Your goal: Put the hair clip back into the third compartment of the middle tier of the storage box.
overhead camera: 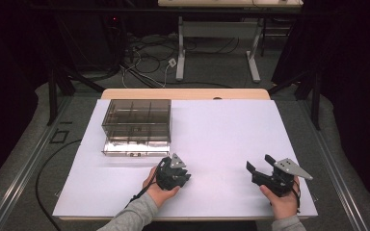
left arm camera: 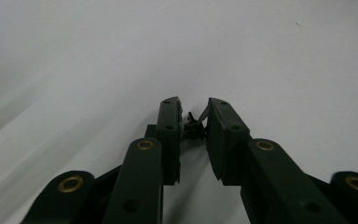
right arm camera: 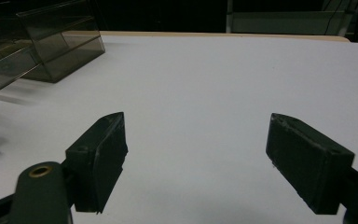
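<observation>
Left hand-held gripper (left arm camera: 195,109) nips a small black object (left arm camera: 194,127) between nearly closed jaws.

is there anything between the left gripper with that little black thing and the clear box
Nothing visible. The left gripper pinches a small black object just in front of the box; only bare white table lies between them.

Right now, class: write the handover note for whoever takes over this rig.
Left gripper: jaws nearly closed on a small black object, too small to identify, low over the white table.
Right gripper: open, empty, near the table's front right.
Smoky clear compartment box: far left of the table, apart from both grippers.
Done: the object is gripped.
Left: probably carrying it to the box.
</observation>
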